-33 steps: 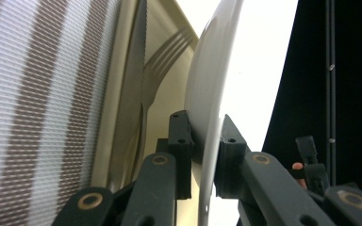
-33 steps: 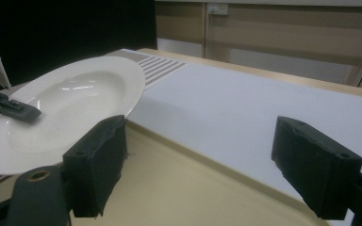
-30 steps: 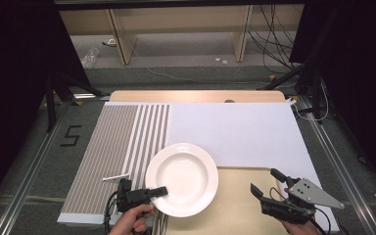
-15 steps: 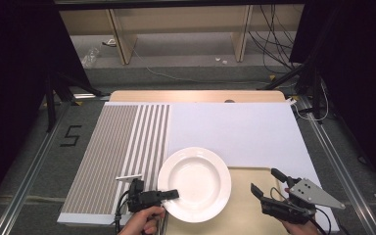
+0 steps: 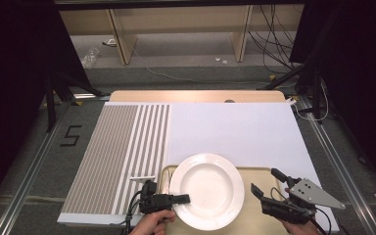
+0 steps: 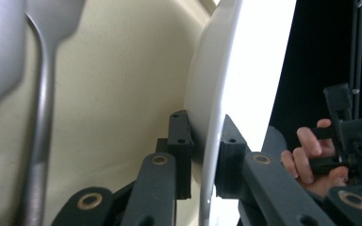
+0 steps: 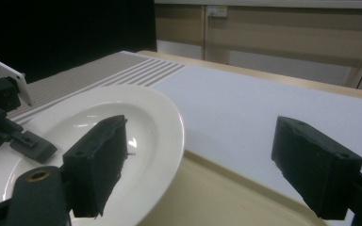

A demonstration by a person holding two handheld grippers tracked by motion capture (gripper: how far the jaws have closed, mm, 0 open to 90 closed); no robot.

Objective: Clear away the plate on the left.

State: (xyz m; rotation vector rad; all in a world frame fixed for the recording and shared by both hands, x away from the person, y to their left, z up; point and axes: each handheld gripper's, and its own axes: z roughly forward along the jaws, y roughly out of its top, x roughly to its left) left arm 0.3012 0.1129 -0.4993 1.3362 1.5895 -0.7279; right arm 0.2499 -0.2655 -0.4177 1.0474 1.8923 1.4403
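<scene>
High view: a white plate (image 5: 207,191) sits over a beige tray (image 5: 254,223) at the near edge of the table, partly on the tray and partly over the white mat (image 5: 235,132). The left gripper (image 5: 178,199) comes from the bottom, held by a hand (image 5: 152,224), and its jaws are closed on the left rim of the plate. To the left lies a striped mat (image 5: 117,156), grey and white.

In the left gripper view, the rim of the plate (image 6: 217,94) stands between the two black jaws, and both pads press on it, one on each face. The beige tray (image 6: 122,94) is behind it, and a metal utensil (image 6: 40,117), maybe a spoon or fork, lies on the tray near the plate.

The right gripper (image 5: 269,183) is just right of the plate, over the tray, and touches nothing. In the right gripper view its jaws stand wide apart with nothing between them; the plate (image 7: 146,122) is just beside the left one, and the left gripper (image 7: 14,132) grips the far rim.
</scene>
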